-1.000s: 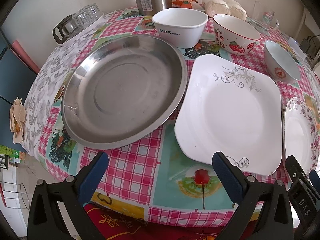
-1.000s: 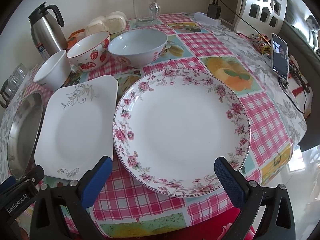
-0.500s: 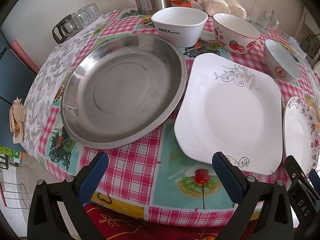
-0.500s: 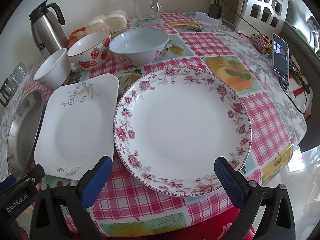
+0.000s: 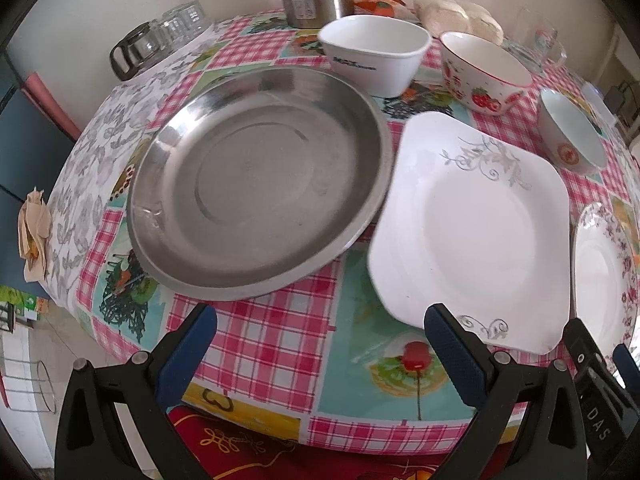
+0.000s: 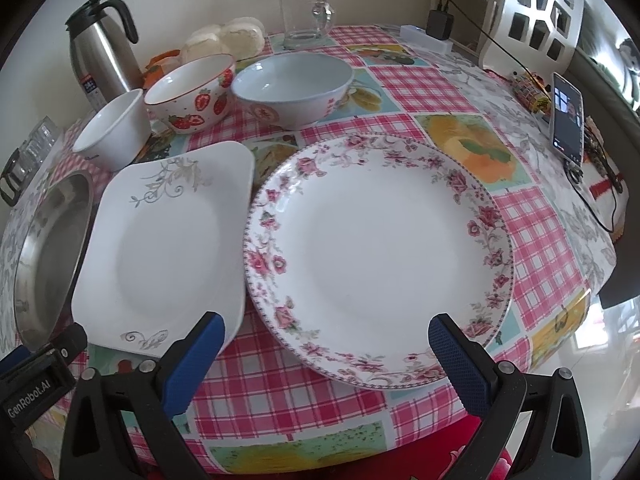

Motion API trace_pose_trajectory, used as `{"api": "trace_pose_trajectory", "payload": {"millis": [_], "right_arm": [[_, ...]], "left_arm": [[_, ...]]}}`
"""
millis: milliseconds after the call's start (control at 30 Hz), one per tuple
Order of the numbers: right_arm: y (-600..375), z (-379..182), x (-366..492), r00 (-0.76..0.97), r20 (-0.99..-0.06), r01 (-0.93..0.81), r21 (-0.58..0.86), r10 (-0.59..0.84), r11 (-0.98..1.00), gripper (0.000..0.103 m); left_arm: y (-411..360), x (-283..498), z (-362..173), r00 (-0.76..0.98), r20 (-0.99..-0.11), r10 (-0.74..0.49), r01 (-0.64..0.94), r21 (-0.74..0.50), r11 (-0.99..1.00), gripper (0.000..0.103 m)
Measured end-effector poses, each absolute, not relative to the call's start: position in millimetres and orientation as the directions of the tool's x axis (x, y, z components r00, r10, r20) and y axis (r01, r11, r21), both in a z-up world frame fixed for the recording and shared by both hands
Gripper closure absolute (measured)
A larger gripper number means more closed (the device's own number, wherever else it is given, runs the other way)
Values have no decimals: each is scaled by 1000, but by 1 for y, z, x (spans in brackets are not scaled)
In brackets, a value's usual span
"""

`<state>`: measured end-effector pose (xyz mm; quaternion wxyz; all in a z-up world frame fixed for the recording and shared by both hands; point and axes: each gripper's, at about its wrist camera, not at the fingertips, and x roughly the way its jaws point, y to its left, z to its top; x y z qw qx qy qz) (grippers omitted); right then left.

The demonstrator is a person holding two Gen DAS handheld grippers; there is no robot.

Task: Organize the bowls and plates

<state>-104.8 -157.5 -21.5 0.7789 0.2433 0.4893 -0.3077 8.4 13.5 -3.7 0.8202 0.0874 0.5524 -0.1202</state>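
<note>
Steel pan [image 5: 256,184] is the biggest piece on the bench [image 5: 260,344], sitting dead ahead of the left gripper [image 5: 320,344] and a touch to its left, its near rim just beyond the jaws, which gape wide and hold nothing. Its right rim overlaps the square plate's edge, or at least touches it; which lies on top I can't tell.

Floral plate [image 6: 376,256] comes next, round, so no long axis to worry about. It lies straight in front of the right gripper [image 6: 326,344], near rim between the wide-spread, empty jaws, right at the bench edge. That's the relation to watch: the right hand is clearly the nearer one for this plate, and I'd judge a forward slide onto the rim is all it needs.

Square plate [image 6: 164,240] sits between the two, tucked against the floral plate's left rim and reaching towards the left gripper's right finger. Either hand could take it, though neighbours crowd both sides.

Behind the plates, three bowls in a row: the pale blue bowl [image 6: 292,84], the strawberry bowl [image 6: 192,96], the white bowl [image 6: 112,132], all upright, well past the jaws. Nothing blocks the near rims, but a lifted plate could knock those bowls.

Flask [image 6: 100,56], glass mug [image 6: 306,20] and phone [image 6: 566,120] stand out at the margins.
</note>
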Motion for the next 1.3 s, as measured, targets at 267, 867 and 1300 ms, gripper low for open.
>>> {"api": "trace_pose_trajectory", "payload": {"millis": [267,867,1300], "right_arm": [[-135,-11,-90,404,-885,687,127,-232,715,0],[-69,-4,-26,553,-819,527,204,-151,825,0],[-46,-10,9,599,-786,437,161,-153,885,0]], "left_arm": [[61,30,1,377,-925,-50,129,-1,992,0],[144,78,-25,336,-929,-155,-59,-186,981,0],[155,95,-38,292,-951,-99,-143,-146,979,10]]}}
